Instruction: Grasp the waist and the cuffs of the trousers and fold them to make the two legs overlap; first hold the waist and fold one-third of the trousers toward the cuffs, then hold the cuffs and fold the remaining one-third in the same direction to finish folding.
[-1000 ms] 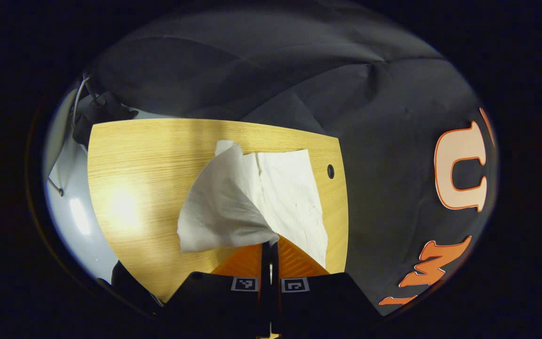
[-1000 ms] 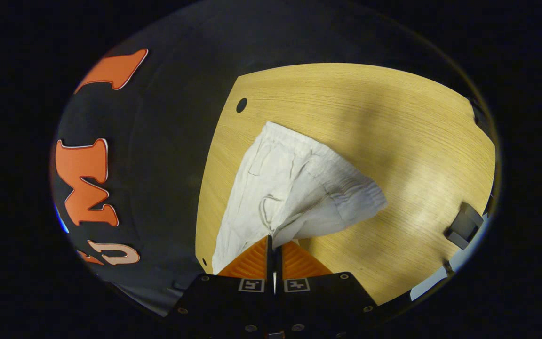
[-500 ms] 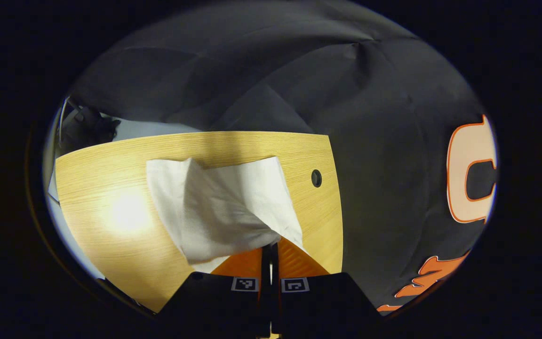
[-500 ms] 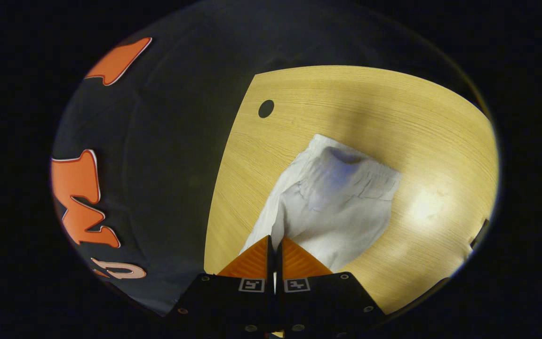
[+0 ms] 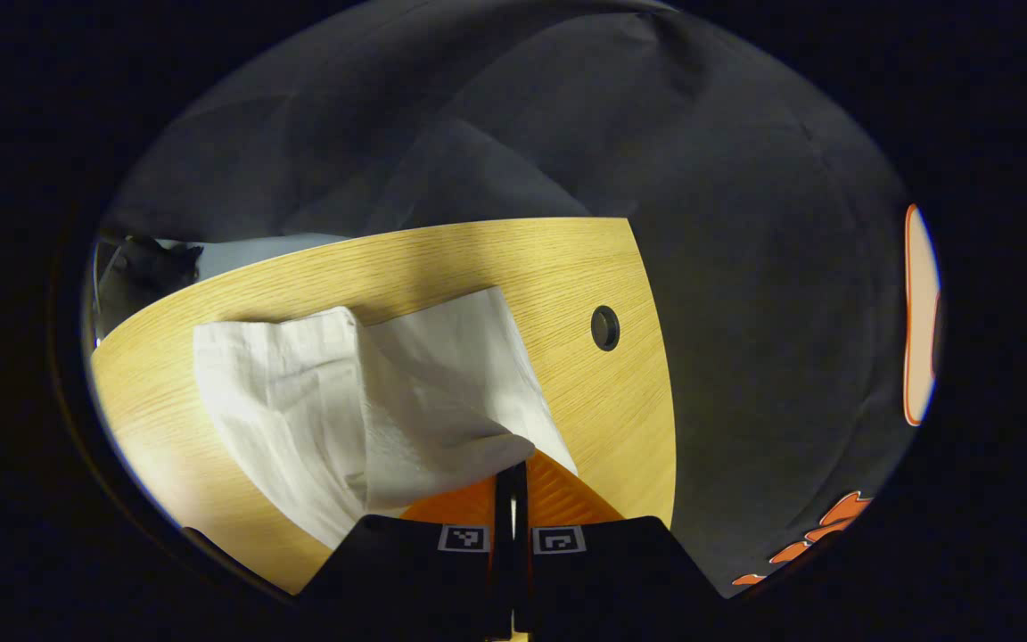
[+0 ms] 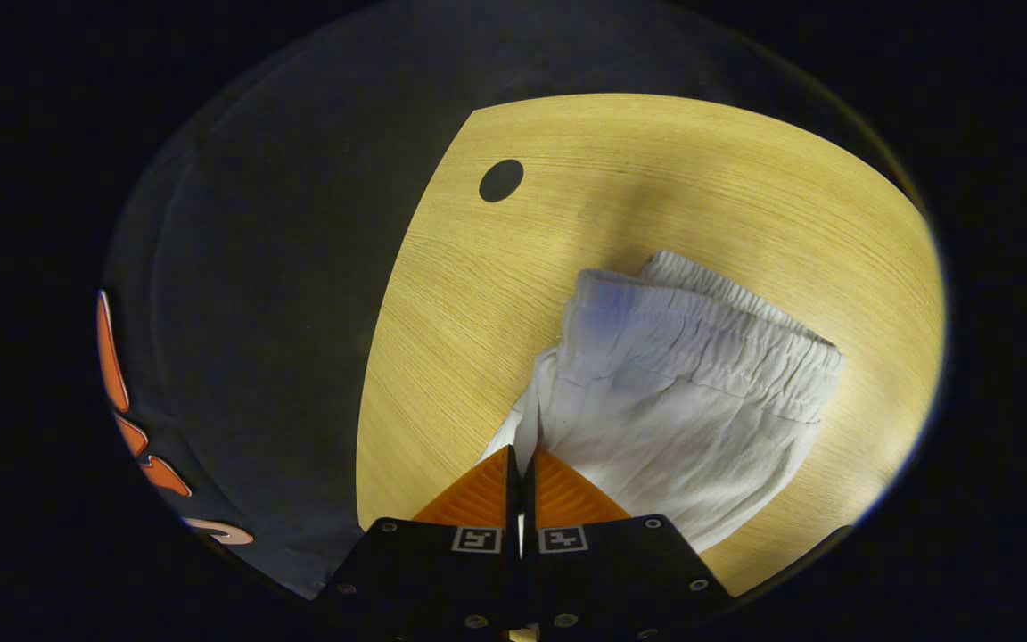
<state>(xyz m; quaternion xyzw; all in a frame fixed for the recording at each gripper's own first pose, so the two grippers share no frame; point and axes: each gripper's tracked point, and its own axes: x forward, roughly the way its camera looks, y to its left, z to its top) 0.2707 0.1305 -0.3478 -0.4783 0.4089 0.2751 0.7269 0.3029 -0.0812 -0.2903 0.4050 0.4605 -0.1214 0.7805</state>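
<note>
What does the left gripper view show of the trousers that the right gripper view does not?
Left gripper view: the left gripper pinching the plain leg end, a layer lifted over the flat one. Right gripper view: the right gripper pinching cloth by the gathered elastic waistband. Both: the white trousers, the wooden table with its round hole.

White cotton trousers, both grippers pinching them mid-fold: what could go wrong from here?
1. The left gripper holds only a thin corner of the white cotton trousers; it may slip free.
2. The right gripper grips near the gathered elastic waistband, which lies bunched, so the legs may overlap crookedly.
3. The cloth sits near the edge of the light wooden table and could slide off.
</note>
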